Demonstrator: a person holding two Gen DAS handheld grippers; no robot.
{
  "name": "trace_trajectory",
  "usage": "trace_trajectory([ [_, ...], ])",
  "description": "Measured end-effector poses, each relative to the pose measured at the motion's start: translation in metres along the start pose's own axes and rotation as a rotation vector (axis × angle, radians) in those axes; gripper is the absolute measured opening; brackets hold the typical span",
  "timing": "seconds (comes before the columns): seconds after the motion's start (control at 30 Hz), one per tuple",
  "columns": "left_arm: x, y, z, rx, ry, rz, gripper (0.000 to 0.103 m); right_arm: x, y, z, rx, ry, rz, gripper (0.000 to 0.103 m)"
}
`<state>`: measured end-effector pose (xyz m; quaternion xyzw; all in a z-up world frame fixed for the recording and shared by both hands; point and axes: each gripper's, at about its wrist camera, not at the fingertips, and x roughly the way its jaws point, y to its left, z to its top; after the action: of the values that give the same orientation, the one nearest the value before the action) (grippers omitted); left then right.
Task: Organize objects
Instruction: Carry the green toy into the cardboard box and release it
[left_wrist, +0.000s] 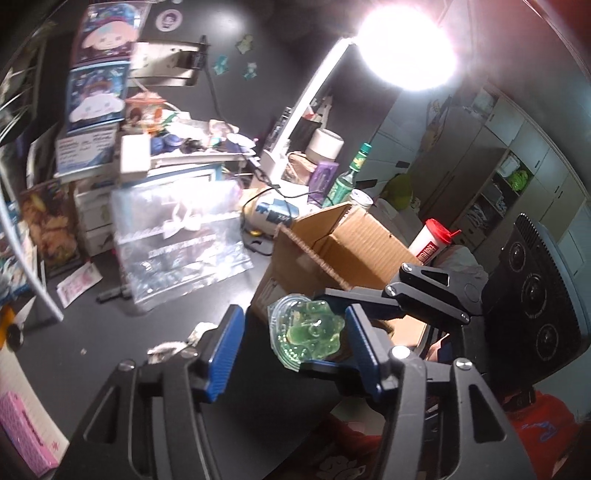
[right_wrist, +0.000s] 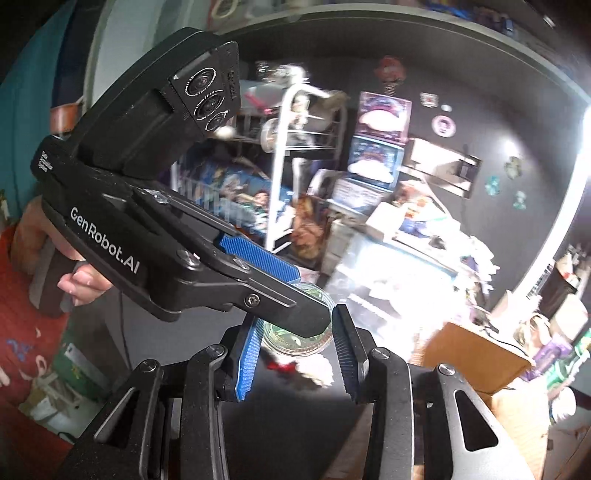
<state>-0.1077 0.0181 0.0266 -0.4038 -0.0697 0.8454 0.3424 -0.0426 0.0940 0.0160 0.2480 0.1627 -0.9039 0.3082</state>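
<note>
A small clear round container with green gel (left_wrist: 306, 330) hangs above the dark desk, in front of an open cardboard box (left_wrist: 332, 251). In the left wrist view my left gripper (left_wrist: 291, 350) is open around it, blue pads wide apart, while the right gripper's fingers (left_wrist: 369, 306) come in from the right and pinch the container. In the right wrist view the left gripper's body (right_wrist: 177, 243) crosses the frame, and the container (right_wrist: 295, 332) sits between my right gripper's (right_wrist: 299, 347) pads, partly hidden behind the left finger.
The desk's back holds stacked boxes and posters (left_wrist: 96, 99), a shiny plastic bag (left_wrist: 177, 240), a white lamp (left_wrist: 306, 107), a green bottle (left_wrist: 347, 177) and a red-lidded cup (left_wrist: 432, 243). A pink box (left_wrist: 22, 432) lies near left. A white rack (right_wrist: 291, 147) stands behind.
</note>
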Motion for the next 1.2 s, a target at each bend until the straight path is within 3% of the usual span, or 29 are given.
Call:
trace_trajectory([
  [0.07,0.01,-0.01,0.011,0.022,0.006,-0.016,0.044,-0.005,-0.014,-0.001,0.026,0.005,-0.016,0.033],
  [0.27,0.048,-0.037,0.04,0.078,0.036,-0.059,0.038,-0.019,-0.06,-0.008,0.095,0.025,-0.06,0.033],
  [0.63,0.115,-0.058,0.068,0.096,0.124,-0.084,0.038,-0.015,-0.124,-0.027,0.204,0.147,-0.071,0.034],
  [0.7,0.117,-0.058,0.071,0.089,0.122,-0.078,0.053,-0.009,-0.129,-0.03,0.219,0.204,-0.087,0.042],
  [0.73,0.115,-0.057,0.073,0.083,0.103,-0.061,0.072,-0.007,-0.129,-0.031,0.226,0.222,-0.097,0.059],
  [0.77,0.112,-0.057,0.074,0.087,0.08,-0.044,0.08,-0.008,-0.13,-0.033,0.23,0.215,-0.102,0.066],
  [1.2,0.059,-0.043,0.061,0.108,-0.022,0.106,0.083,-0.016,-0.125,-0.032,0.218,0.19,-0.114,0.066],
])
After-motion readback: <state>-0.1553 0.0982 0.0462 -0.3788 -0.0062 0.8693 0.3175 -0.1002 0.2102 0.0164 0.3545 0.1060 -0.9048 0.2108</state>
